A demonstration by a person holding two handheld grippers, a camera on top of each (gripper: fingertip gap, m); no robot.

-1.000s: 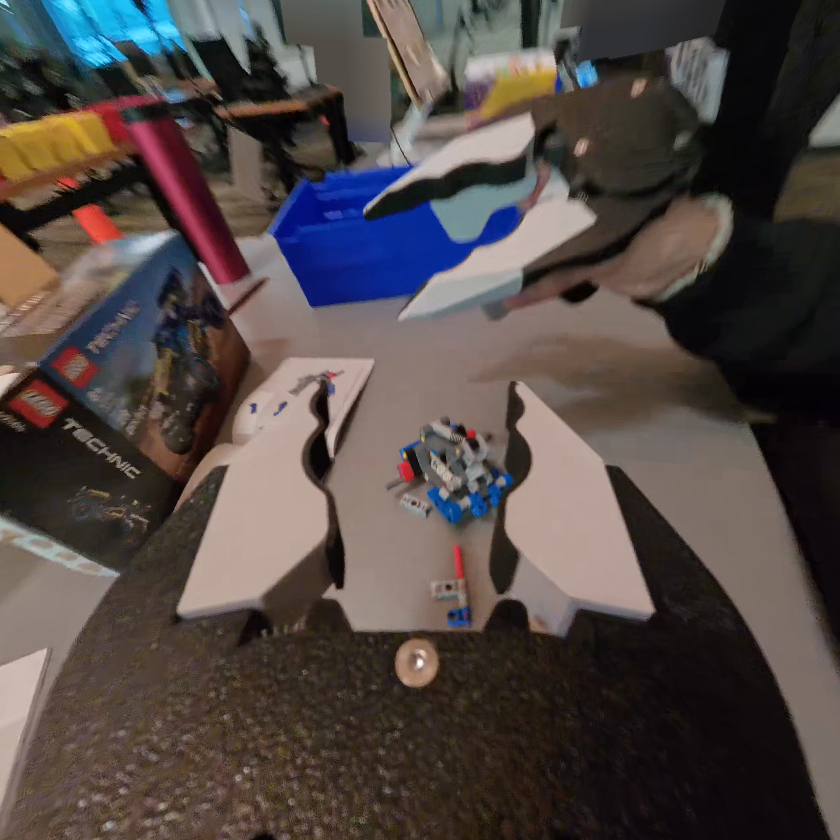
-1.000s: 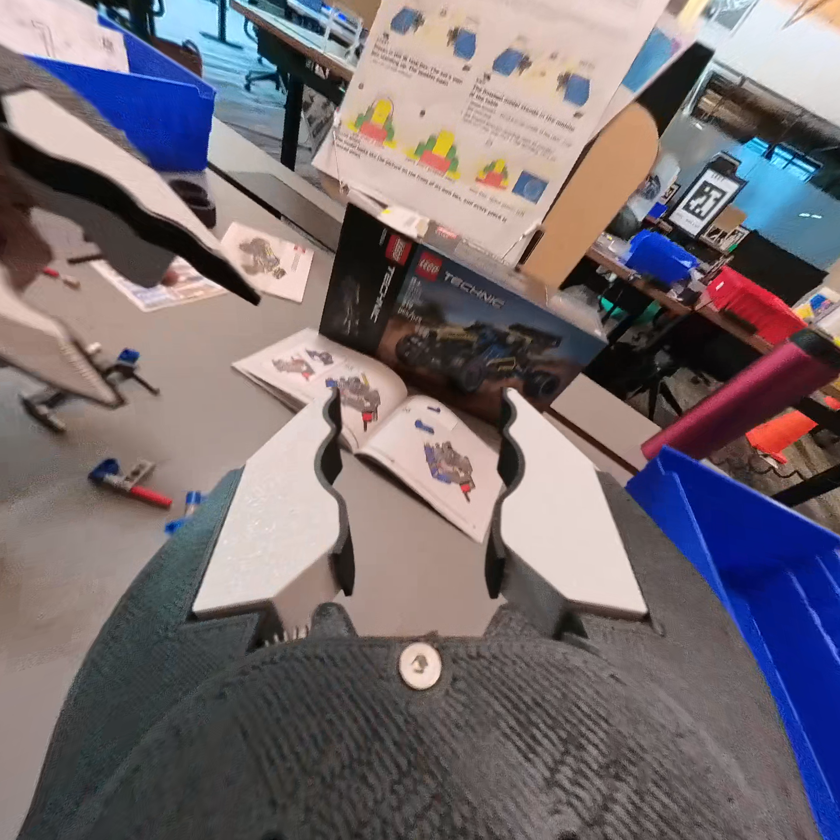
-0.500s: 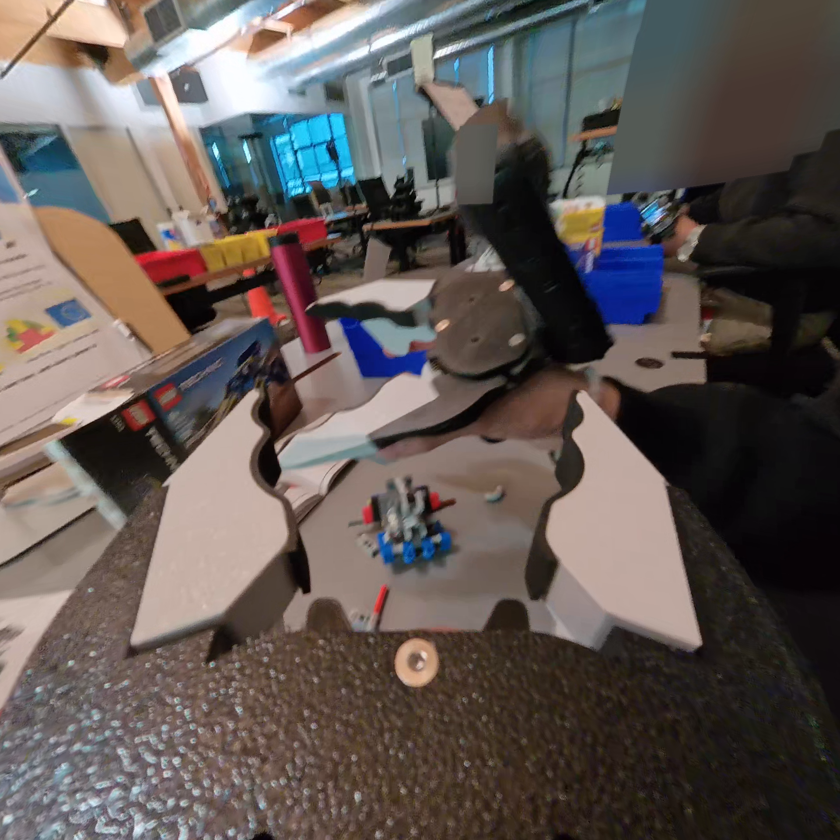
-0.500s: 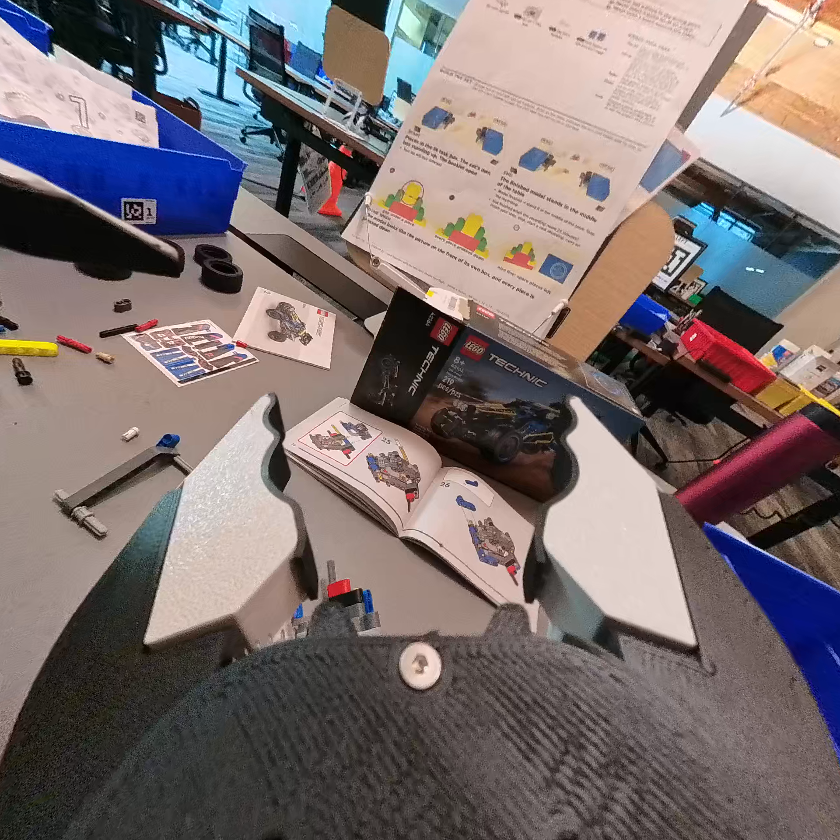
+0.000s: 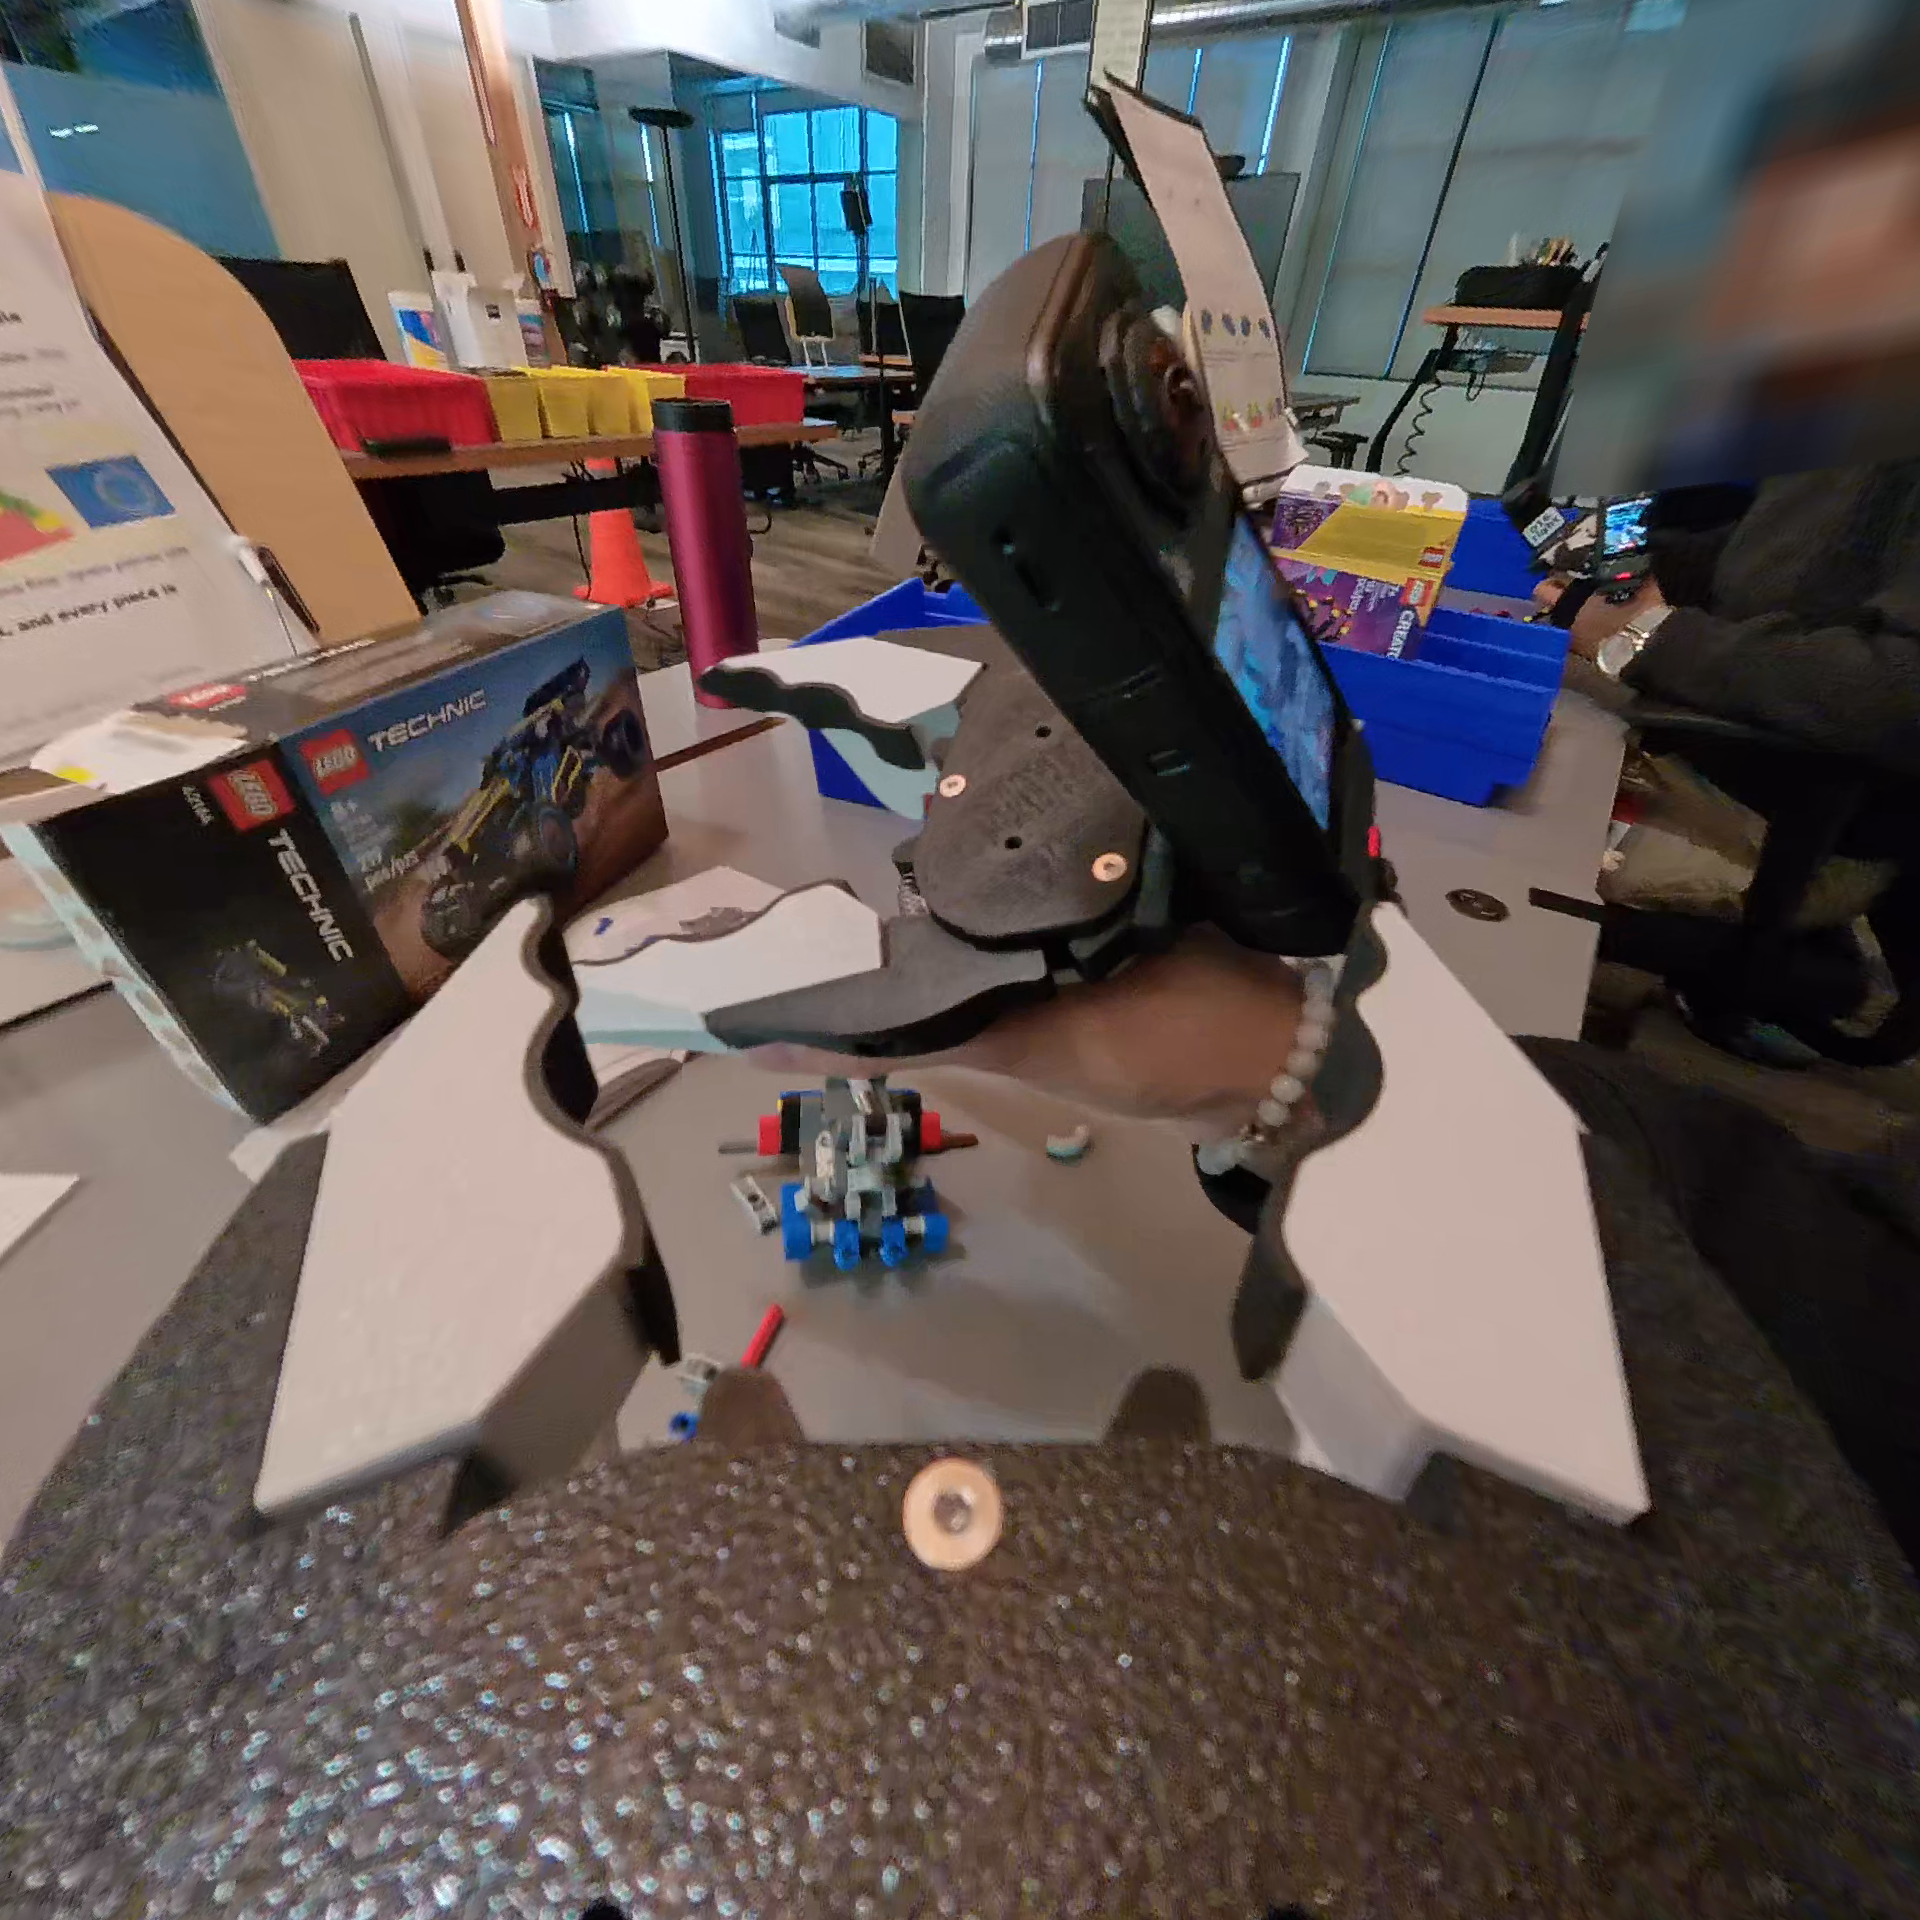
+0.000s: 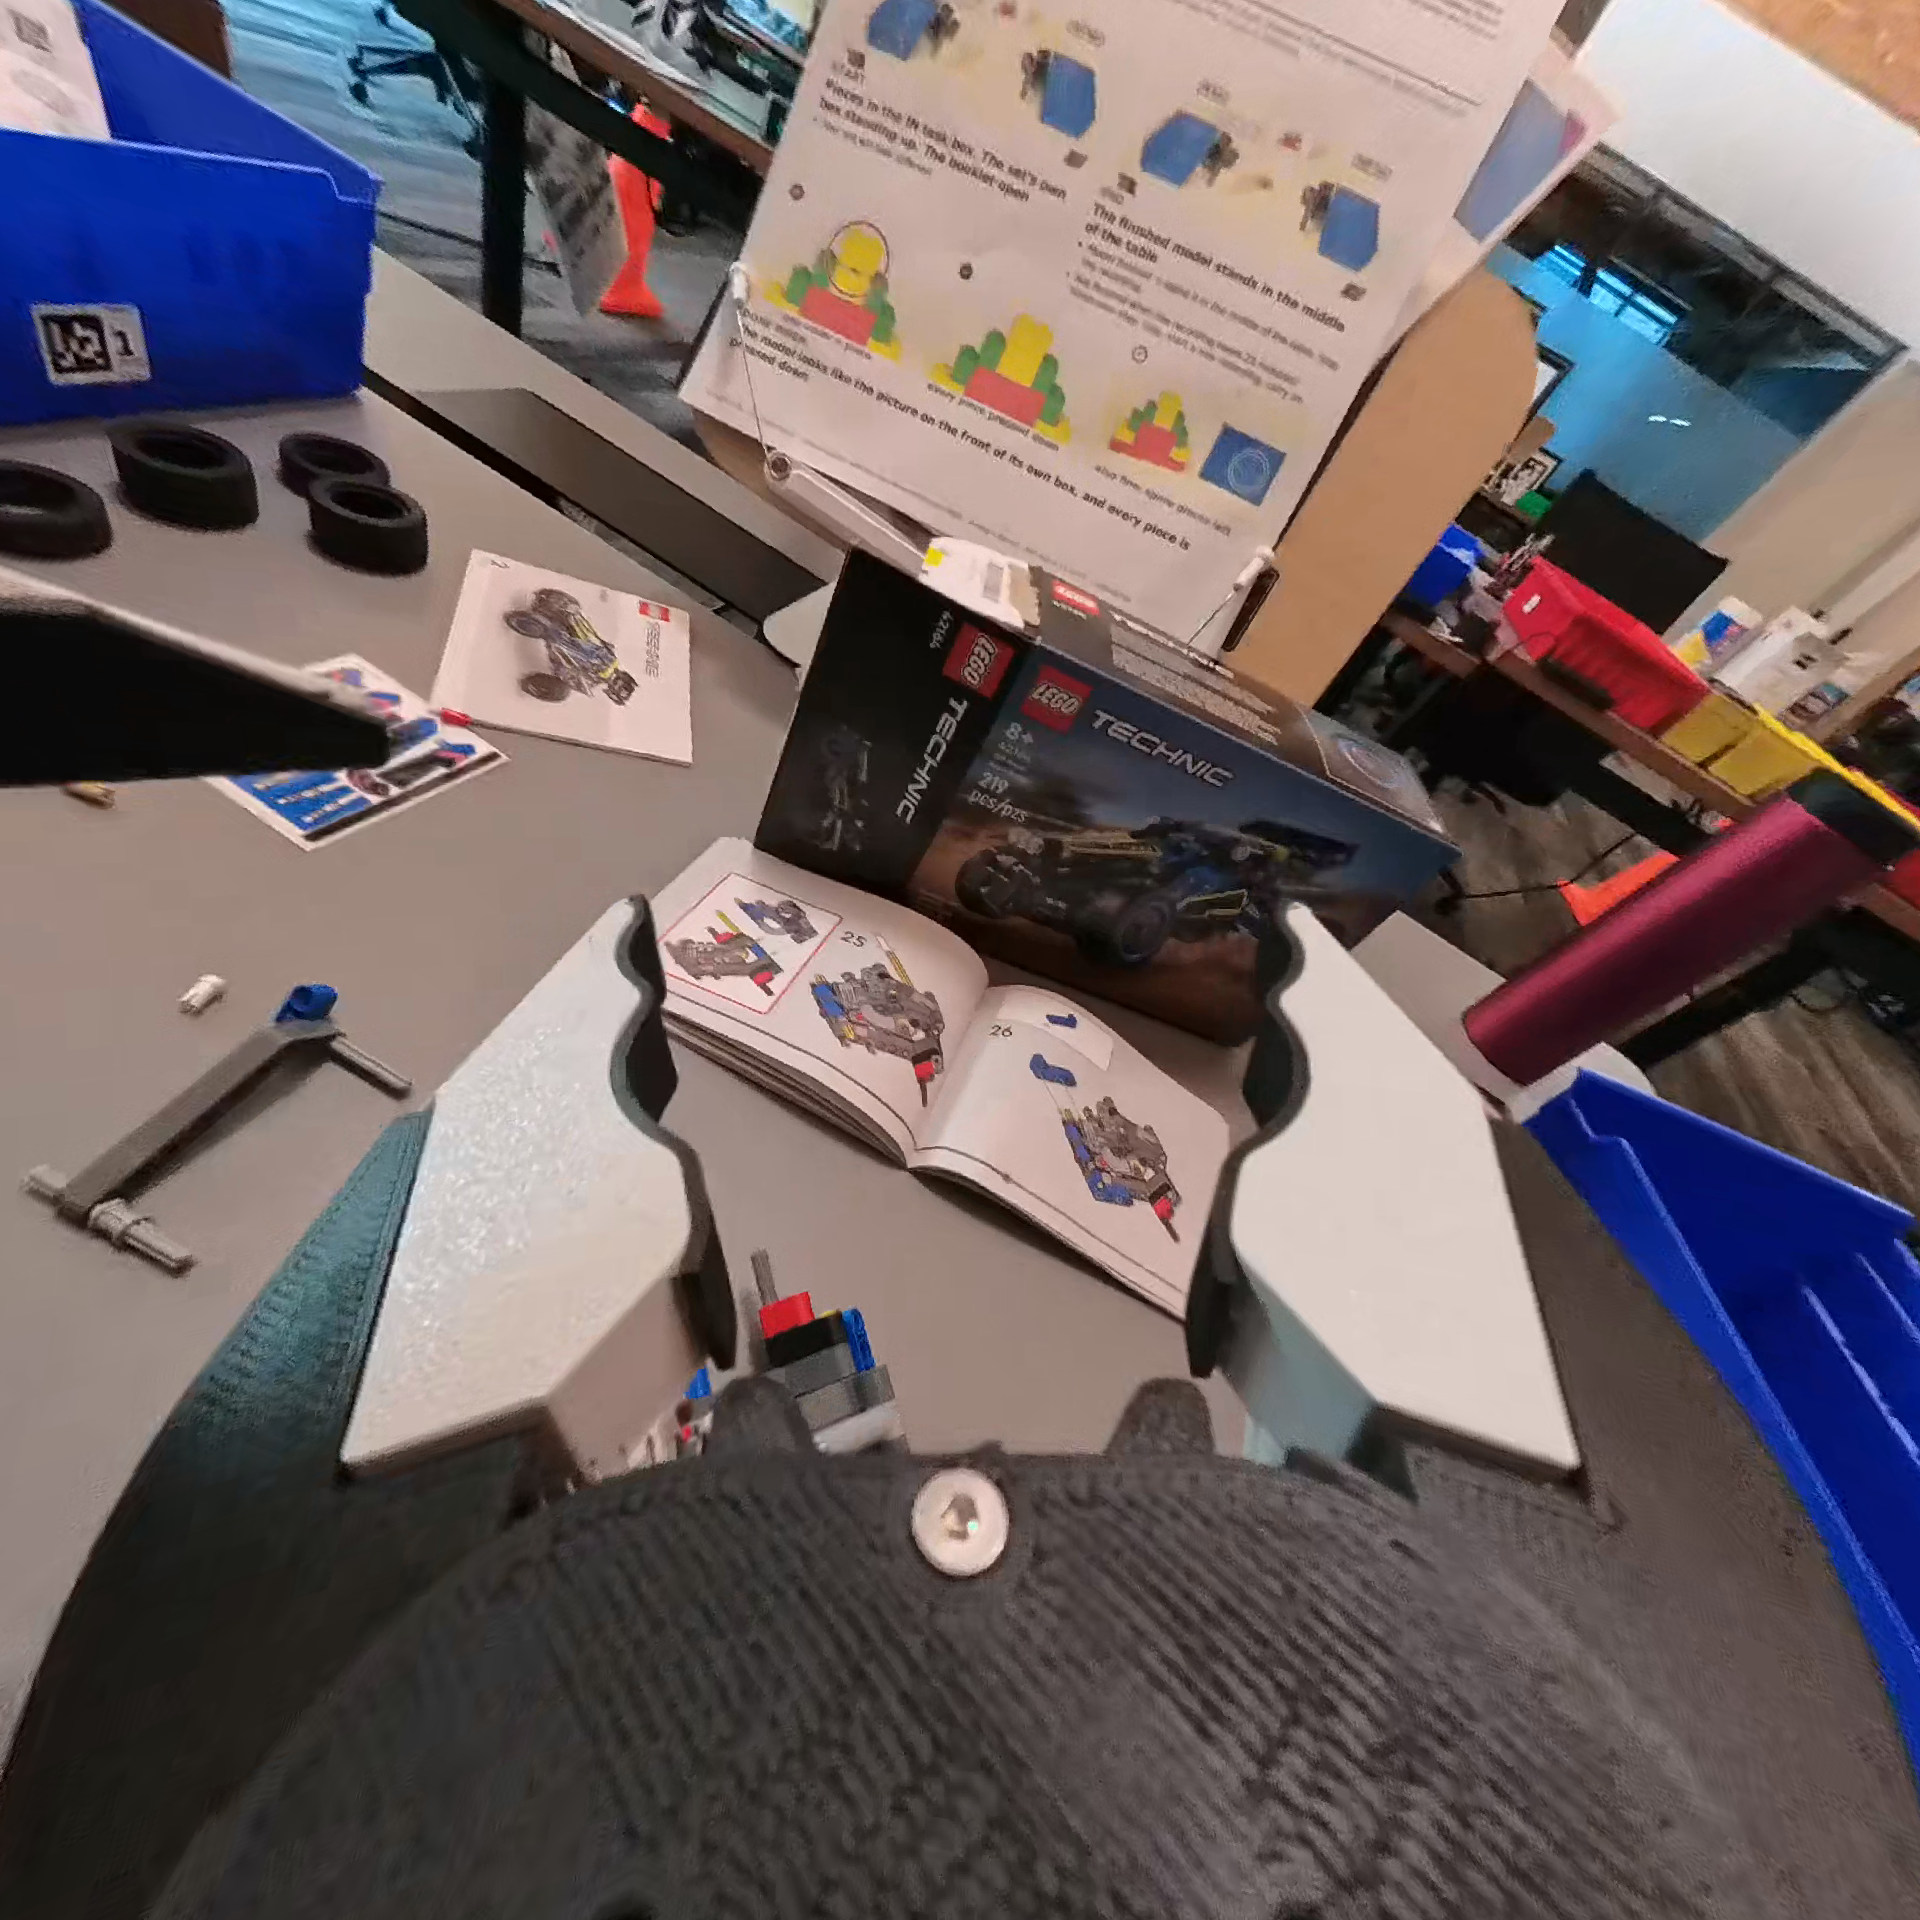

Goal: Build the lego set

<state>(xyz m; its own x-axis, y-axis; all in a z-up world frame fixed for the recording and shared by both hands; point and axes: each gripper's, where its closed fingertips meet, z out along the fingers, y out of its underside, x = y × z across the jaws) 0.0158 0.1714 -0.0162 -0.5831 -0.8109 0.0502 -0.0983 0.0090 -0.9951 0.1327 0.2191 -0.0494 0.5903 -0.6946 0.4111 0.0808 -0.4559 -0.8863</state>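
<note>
1. Both sets of jaws spread wide, nothing held. Left gripper hangs low over the table; right gripper sits above and just behind the model.
2. Model: small half-built chassis, grey core, blue connectors along the near edge, red bushes on an axle at the far end. Sits on the table between my left fingers, under the right gripper. In the right wrist view only its top shows, close to the gripper base.
3. Handling, my guess: light, rigid plastic, smooth sides so it can slip. Pins and axle ends may pop out under side load.
4. Grip point: across the grey core, on flat beam sides. Avoid the blue pins and red axle ends.
5. Loose bits: red axle just in front of the model, grey beam assembly and tyres well off to the side.
6. Booklet lies open against the box.
</note>
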